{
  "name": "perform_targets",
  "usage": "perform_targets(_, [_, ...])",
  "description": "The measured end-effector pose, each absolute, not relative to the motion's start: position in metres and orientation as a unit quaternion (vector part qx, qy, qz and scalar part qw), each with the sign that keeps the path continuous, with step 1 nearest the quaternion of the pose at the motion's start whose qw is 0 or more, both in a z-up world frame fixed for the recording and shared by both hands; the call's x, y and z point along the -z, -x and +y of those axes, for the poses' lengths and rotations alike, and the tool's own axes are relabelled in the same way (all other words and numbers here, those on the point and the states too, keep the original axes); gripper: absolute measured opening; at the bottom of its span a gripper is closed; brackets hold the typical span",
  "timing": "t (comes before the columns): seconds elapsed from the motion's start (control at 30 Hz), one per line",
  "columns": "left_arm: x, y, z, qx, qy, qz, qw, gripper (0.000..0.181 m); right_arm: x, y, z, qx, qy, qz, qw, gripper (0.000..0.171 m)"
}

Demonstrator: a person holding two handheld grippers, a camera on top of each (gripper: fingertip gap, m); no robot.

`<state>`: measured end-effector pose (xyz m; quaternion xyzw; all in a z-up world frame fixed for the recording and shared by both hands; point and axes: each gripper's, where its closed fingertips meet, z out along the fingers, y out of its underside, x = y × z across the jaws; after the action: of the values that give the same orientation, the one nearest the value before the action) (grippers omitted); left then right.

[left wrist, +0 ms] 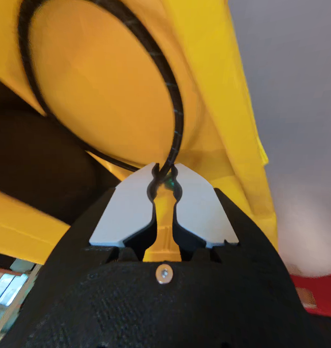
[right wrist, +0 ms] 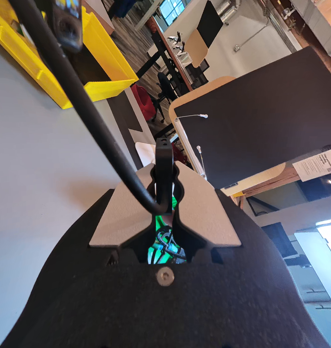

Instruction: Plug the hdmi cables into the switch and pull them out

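In the left wrist view my left gripper (left wrist: 164, 169) is shut on a black braided HDMI cable (left wrist: 176, 120). The cable loops up and round to the left over the inside of a yellow bin (left wrist: 104, 79). In the right wrist view my right gripper (right wrist: 164, 168) is shut on a black HDMI plug (right wrist: 163, 156), which sticks out past the fingertips with its tip free in the air. Its smooth black cable (right wrist: 81, 94) bends out to the left and runs up towards the top left. I cannot pick out the switch in either view.
The yellow bin (right wrist: 108, 62) stands on a pale grey table (right wrist: 29, 150). A dark blurred object (left wrist: 19, 143) lies in the bin. A green bin (right wrist: 159, 254) with cables shows through the right gripper's gap. Dark divider panels (right wrist: 264, 113) and desks stand beyond. Some 45 cm of space lies between my two pairs of fingers.
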<state>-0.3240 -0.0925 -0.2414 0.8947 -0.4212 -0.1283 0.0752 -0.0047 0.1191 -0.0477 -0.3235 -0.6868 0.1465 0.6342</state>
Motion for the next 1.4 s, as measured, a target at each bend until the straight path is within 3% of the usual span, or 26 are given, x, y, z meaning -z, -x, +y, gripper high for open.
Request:
perform_targets(0.27, [0.095,0.253,-0.056,0.141,-0.859,-0.422,-0.253,0.006,0.023,-0.006,0.133,-0.177,0.349,-0.642,0.659,0.014])
perform_targets(0.4, [0.089,0.153,-0.052,0.118,-0.773,-0.514,-0.351,0.006,0.020,-0.010,0.142,-0.178,0.370,-0.627,0.662,0.014])
perform_targets(0.53, [0.153,0.072,-0.049,0.097,-0.711,-0.607,-0.341,0.007,0.027,-0.014,0.151,-0.179,0.390,-0.624,0.654,0.015])
perform_targets(0.67, [0.209,0.056,-0.051,0.065,-0.714,-0.629,-0.300,0.016,0.033,-0.019,0.163,-0.181,0.409,-0.617,0.648,0.014])
perform_targets(0.83, [0.207,0.107,-0.043,0.068,-0.781,-0.545,-0.297,0.022,0.033,-0.017,0.175,-0.215,0.430,-0.599,0.641,0.014])
perform_targets(1.0, [0.196,0.145,-0.038,0.071,-0.854,-0.406,-0.318,0.018,0.036,-0.016,0.181,-0.226,0.442,-0.592,0.635,0.015])
perform_targets(1.13, [0.215,0.107,-0.038,-0.105,-0.909,-0.249,-0.316,0.042,0.038,-0.015,0.180,-0.230,0.447,-0.592,0.630,0.014])
perform_targets(1.23, [0.246,0.108,-0.031,-0.089,-0.931,-0.223,-0.274,0.060,0.039,-0.013,0.178,-0.229,0.444,-0.596,0.628,0.014])
perform_targets(1.4, [0.255,0.092,-0.017,-0.094,-0.906,-0.327,-0.254,0.033,0.043,-0.009,0.174,-0.221,0.435,-0.608,0.627,0.015])
